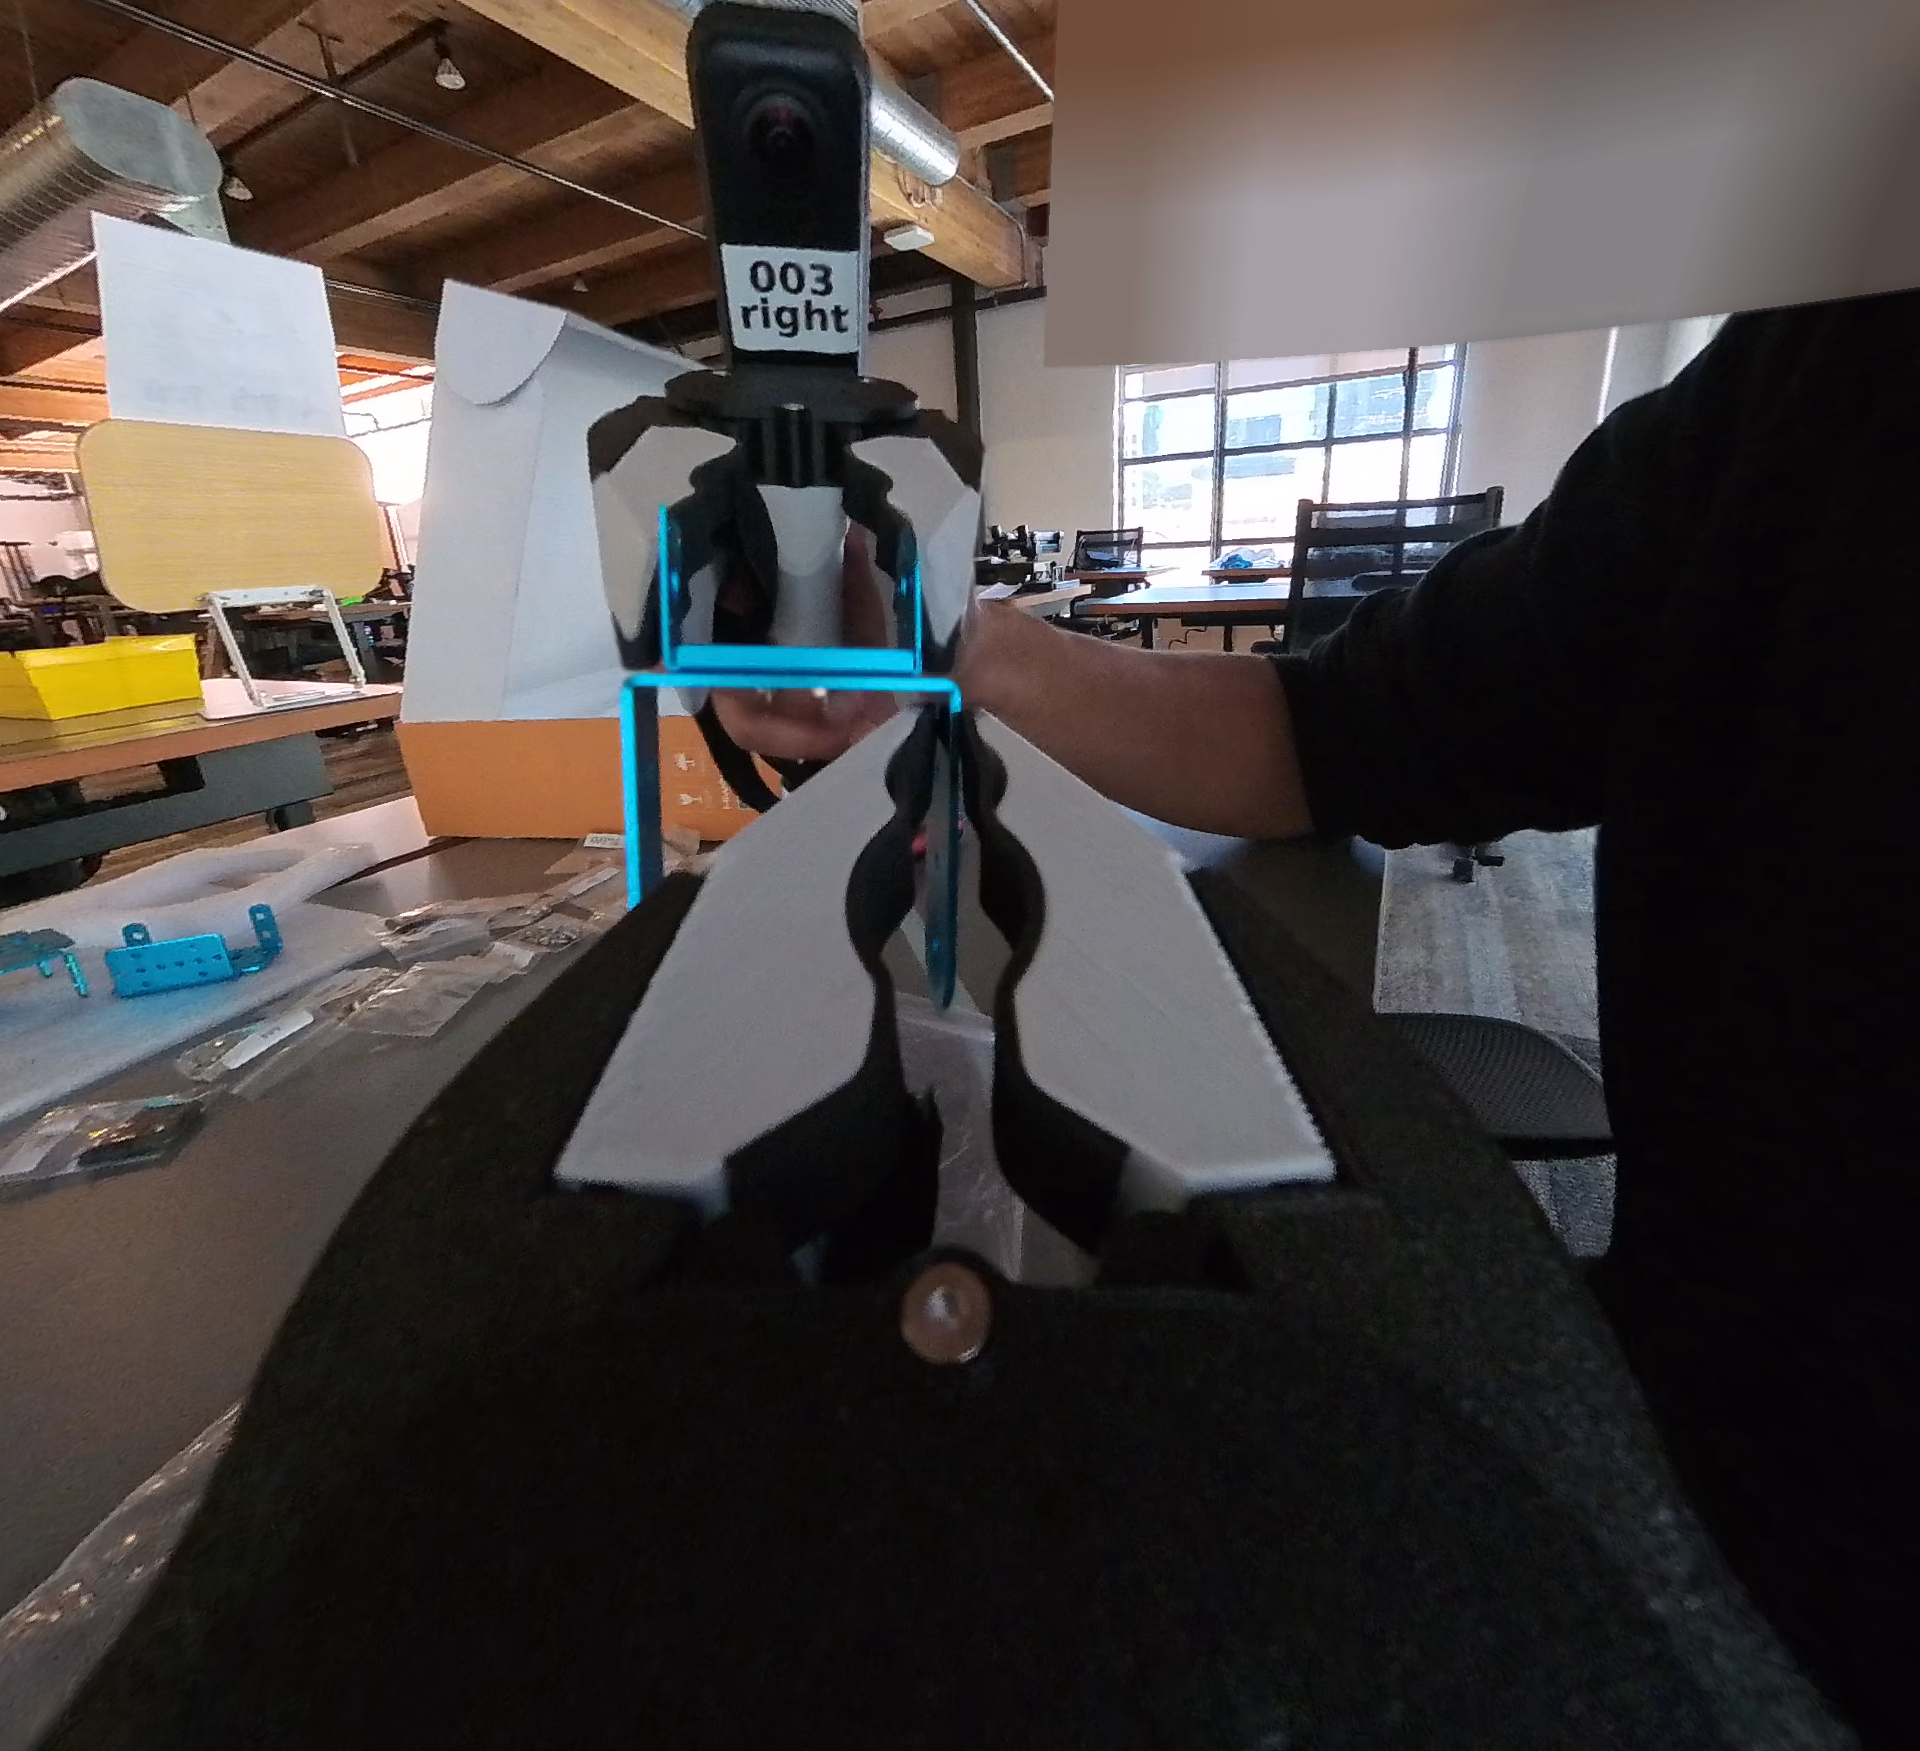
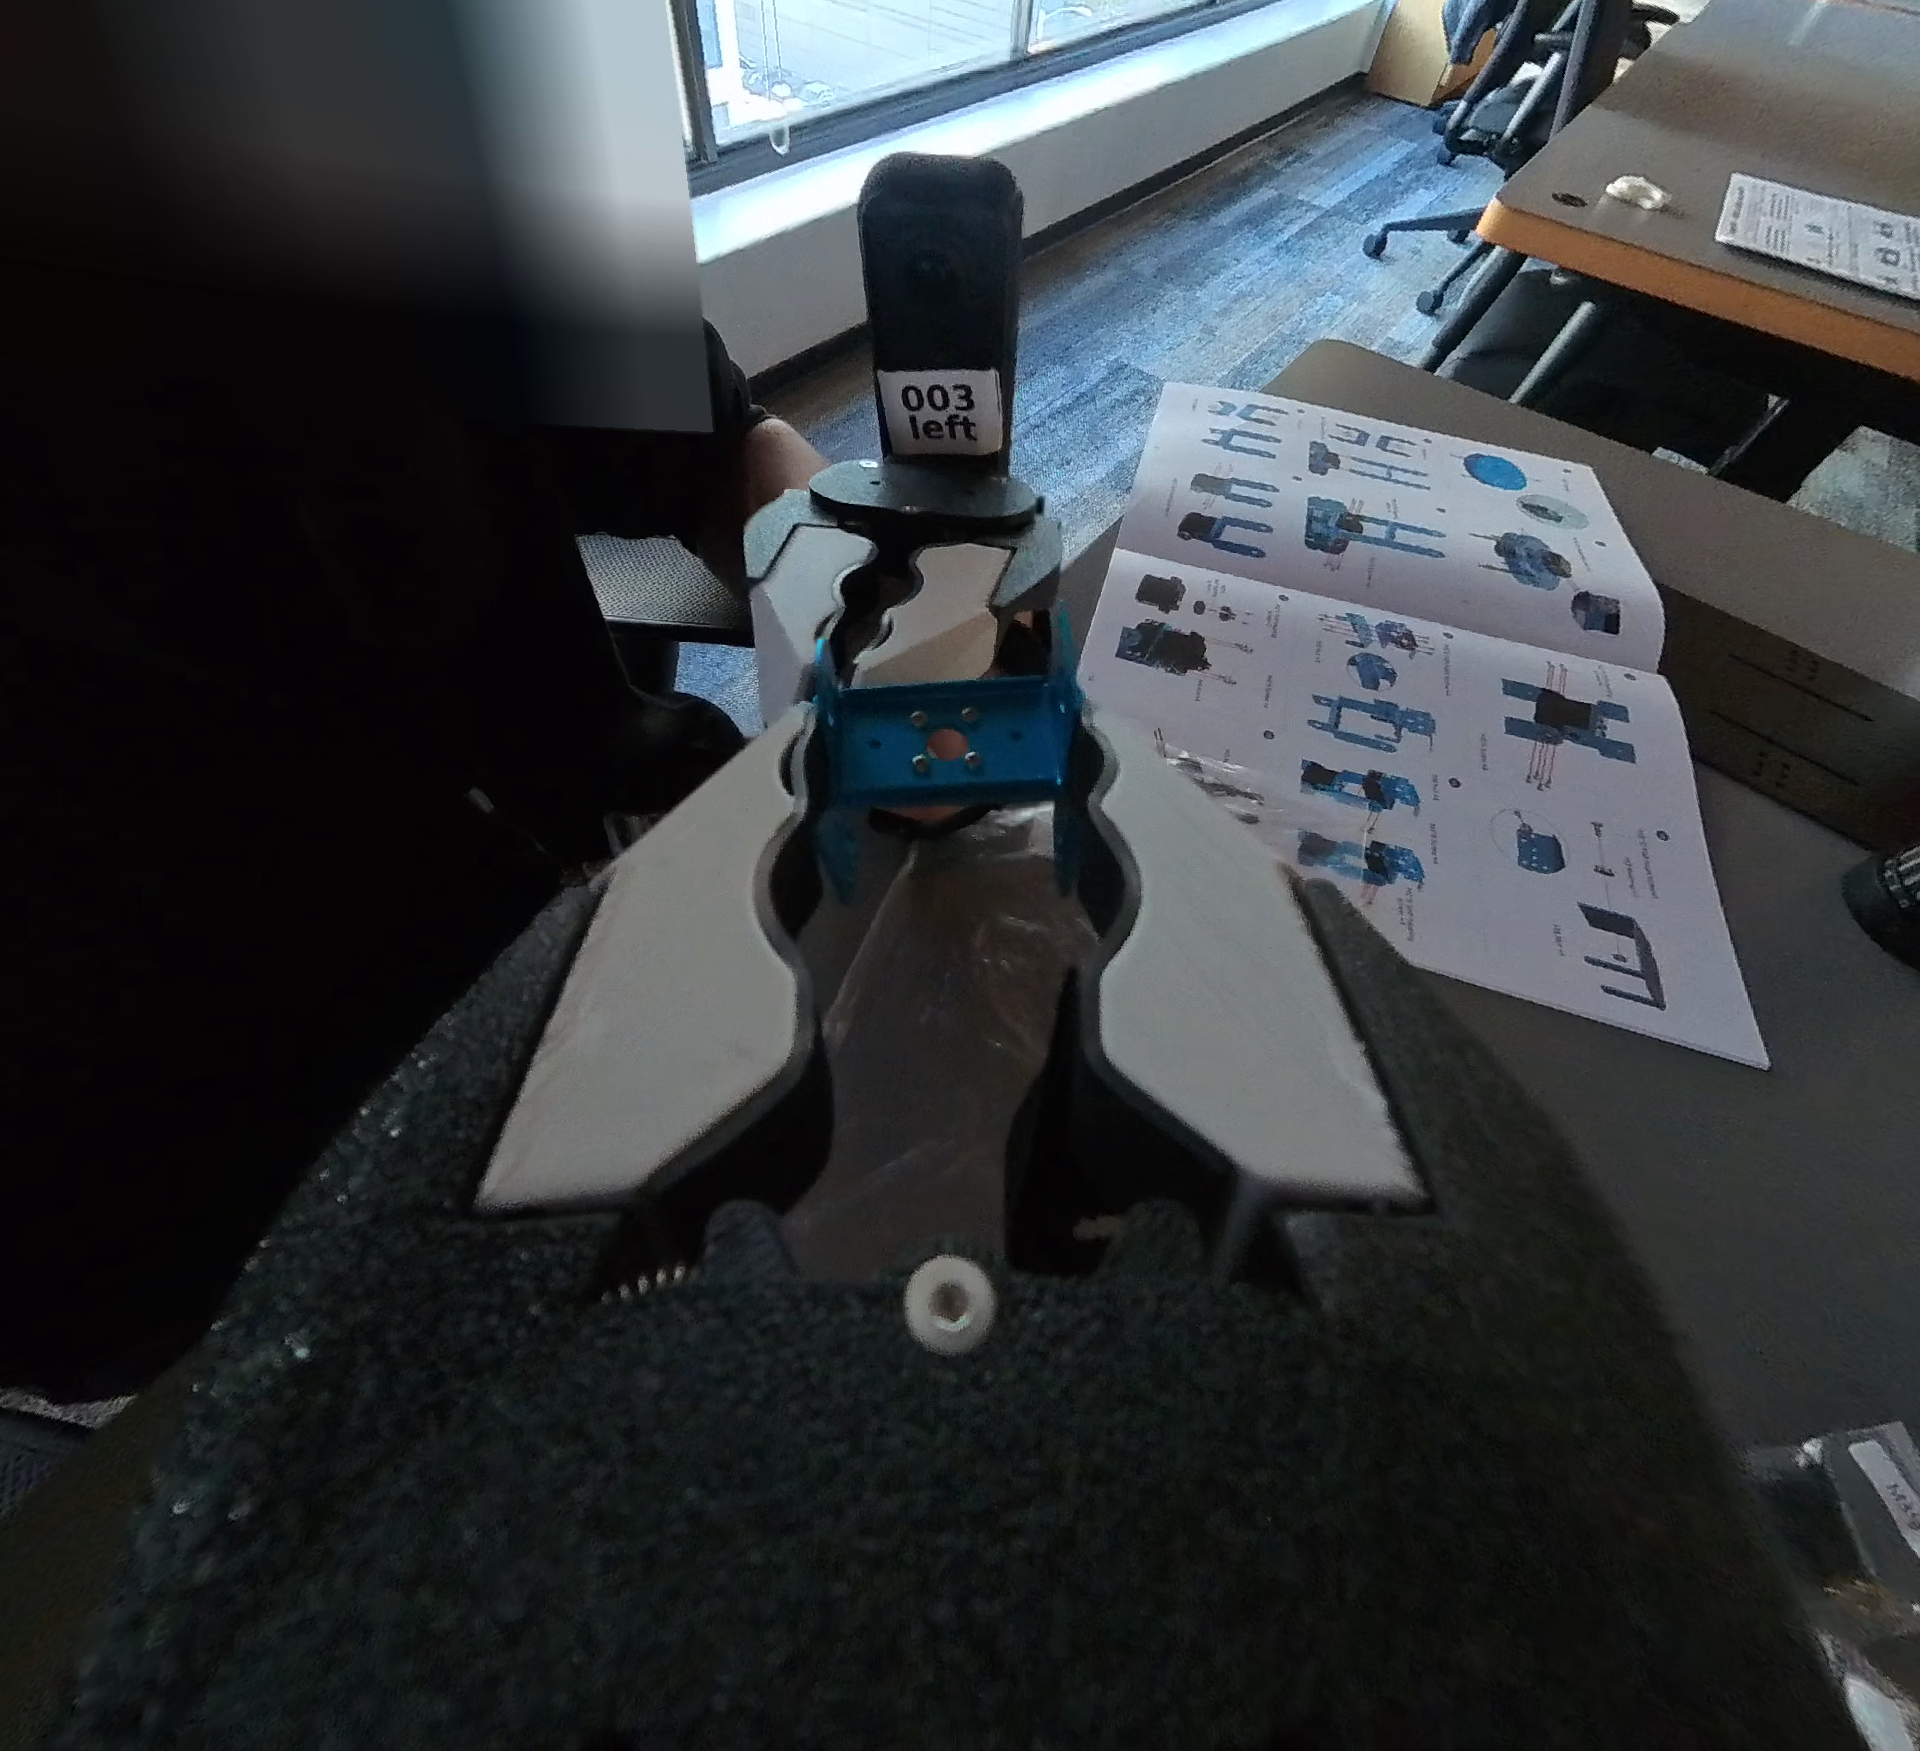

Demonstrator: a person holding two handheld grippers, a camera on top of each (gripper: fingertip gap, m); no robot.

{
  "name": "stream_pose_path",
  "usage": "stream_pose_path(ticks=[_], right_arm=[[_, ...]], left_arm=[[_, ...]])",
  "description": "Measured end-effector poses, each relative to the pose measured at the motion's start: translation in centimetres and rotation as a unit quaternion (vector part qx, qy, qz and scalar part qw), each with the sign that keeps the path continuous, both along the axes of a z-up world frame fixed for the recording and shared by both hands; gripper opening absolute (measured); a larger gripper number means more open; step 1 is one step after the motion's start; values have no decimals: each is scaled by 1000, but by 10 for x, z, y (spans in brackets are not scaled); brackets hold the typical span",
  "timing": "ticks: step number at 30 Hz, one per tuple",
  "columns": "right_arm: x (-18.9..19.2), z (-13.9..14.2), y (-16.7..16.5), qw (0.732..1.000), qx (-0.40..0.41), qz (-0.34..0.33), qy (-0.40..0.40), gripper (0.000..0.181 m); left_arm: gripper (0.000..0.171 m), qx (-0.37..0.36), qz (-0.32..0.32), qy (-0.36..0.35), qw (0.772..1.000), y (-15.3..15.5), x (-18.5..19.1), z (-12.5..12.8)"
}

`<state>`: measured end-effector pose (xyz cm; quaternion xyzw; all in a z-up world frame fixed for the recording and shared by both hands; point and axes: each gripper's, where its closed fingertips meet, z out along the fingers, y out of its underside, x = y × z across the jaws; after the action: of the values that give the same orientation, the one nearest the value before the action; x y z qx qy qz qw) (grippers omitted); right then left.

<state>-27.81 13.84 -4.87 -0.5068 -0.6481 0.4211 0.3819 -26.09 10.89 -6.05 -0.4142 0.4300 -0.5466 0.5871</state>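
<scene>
Both grippers meet face to face above the grey table (image 2: 1558,1182), each clamped on a blue anodised U-shaped metal bracket. In the left wrist view the left gripper (image 1: 940,828) has its white, black-edged fingers drawn almost together, pinching one downward leg of the lower blue bracket (image 1: 790,685), whose flat web lies level and whose other leg (image 1: 642,787) hangs free on the left. Directly above, web against web, sits the upper blue bracket (image 1: 790,657) with its legs pointing up; the right gripper (image 1: 784,558) holds it between partly closed fingers that press on the two legs from outside. In the right wrist view the right gripper (image 2: 951,766) spans that bracket (image 2: 940,745), whose perforated web with a round centre hole faces the camera, and the left gripper (image 2: 904,621) stands just behind.

Two brackets are held. On white foam sheet (image 1: 156,995) at the left lie two more blue bracket pieces (image 1: 192,958), one cut by the frame edge (image 1: 36,958). Several small clear plastic bags of hardware (image 1: 436,953) are scattered near them. One open instruction booklet (image 2: 1403,714) lies on the table to the right. One white-and-orange cardboard box (image 1: 520,662) stands behind, and a yellow box (image 1: 99,675) rests on a farther desk.
</scene>
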Motion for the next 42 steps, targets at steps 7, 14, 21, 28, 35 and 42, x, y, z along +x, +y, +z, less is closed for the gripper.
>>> stream_pose_path(ticks=[7,14,21,28,35,42], right_arm=[[17,12,-20,997,-20,75,12,46],[7,3,-44,988,39,152,-12,46],[12,-9,-56,978,4,197,-63,48],[20,-19,-38,982,37,154,-106,46],[29,-36,4,988,41,61,-138,44],[29,-52,58,988,-3,-57,-142,47]], left_arm=[[29,-23,1,-20,1000,8,-35,21],[64,-115,-203,116,966,9,-20,4],[33,-89,-303,178,932,-13,-8,-16],[24,-96,-274,181,940,2,-3,-24],[23,-115,-161,184,963,38,-5,-35],[22,-149,-35,161,975,83,-16,-39]])
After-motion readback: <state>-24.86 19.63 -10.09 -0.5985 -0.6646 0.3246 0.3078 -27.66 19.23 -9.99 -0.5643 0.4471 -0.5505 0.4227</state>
